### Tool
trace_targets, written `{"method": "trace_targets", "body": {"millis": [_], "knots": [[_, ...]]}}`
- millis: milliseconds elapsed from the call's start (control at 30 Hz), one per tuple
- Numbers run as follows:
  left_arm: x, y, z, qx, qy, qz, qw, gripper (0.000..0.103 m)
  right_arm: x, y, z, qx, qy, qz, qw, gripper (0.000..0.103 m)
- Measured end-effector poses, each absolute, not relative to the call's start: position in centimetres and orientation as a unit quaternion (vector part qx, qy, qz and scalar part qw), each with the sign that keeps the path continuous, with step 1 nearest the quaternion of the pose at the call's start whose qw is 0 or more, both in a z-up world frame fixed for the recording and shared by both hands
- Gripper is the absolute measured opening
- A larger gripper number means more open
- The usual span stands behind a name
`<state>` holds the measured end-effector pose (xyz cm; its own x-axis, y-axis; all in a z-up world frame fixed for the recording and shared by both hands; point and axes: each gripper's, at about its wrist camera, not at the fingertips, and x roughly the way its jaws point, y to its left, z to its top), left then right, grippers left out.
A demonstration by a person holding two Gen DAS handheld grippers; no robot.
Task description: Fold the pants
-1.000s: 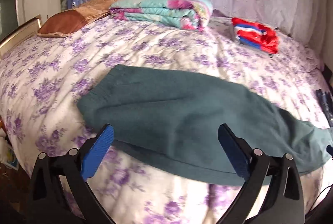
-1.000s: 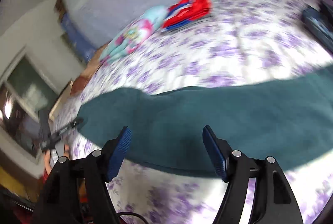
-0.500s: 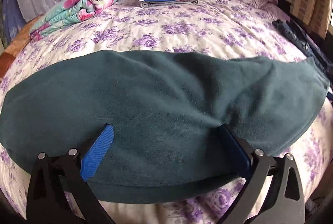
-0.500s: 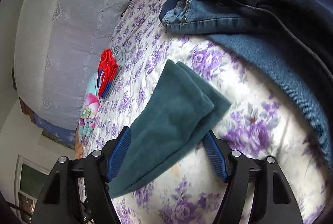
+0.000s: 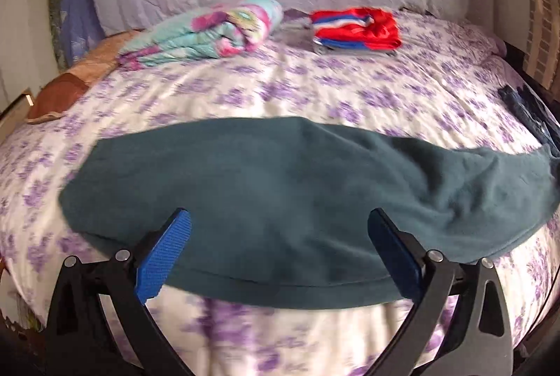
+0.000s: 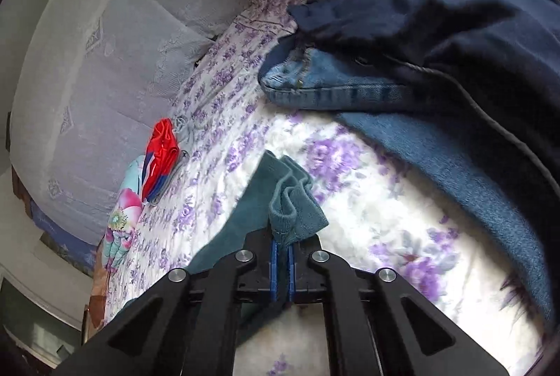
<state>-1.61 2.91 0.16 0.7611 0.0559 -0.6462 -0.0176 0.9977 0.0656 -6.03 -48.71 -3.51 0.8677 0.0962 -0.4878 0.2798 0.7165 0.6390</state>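
Dark teal pants (image 5: 280,197) lie folded lengthwise across the flowered bed, waist at the left, leg ends at the right. My left gripper (image 5: 280,250) is open and empty, hovering over the pants' near edge around the middle. In the right wrist view my right gripper (image 6: 281,246) is shut on the leg ends of the teal pants (image 6: 290,204), whose cuffs bunch up above the blue pads; the rest trails off to the left.
A folded floral blanket (image 5: 206,33) and folded red-and-blue clothes (image 5: 357,29) lie at the back by the headboard. A brown cushion (image 5: 63,92) is at far left. A pile of jeans (image 6: 332,85) and dark navy clothes (image 6: 455,26) lies right of the cuffs.
My right gripper has closed on the pants' leg ends, which it only straddled half a second ago. The left gripper has pulled back a little and stays open.
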Motion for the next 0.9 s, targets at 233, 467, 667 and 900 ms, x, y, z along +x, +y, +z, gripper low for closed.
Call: {"method": "trace_targets", "body": {"millis": [233, 467, 667, 900], "knots": [[-3.0, 13.8, -0.2, -0.075, 0.355, 0.102, 0.926, 0.099, -2.1, -30.0, 3.0, 0.161, 0.251, 0.132, 0.945, 0.005], [-3.6, 14.2, -3.6, -0.066, 0.356, 0.115, 0.925, 0.099, -0.5, -12.6, -2.9, -0.073, 0.369, 0.244, 0.894, 0.005], [-3.8, 14.5, -3.8, -0.067, 0.338, 0.108, 0.932, 0.099, 0.0, -13.7, -0.8, -0.035, 0.35, 0.234, 0.906, 0.005], [-3.8, 14.5, -3.8, -0.063, 0.338, 0.103, 0.933, 0.099, 0.4, -9.2, -3.5, -0.1, 0.402, 0.255, 0.874, 0.012]]}}
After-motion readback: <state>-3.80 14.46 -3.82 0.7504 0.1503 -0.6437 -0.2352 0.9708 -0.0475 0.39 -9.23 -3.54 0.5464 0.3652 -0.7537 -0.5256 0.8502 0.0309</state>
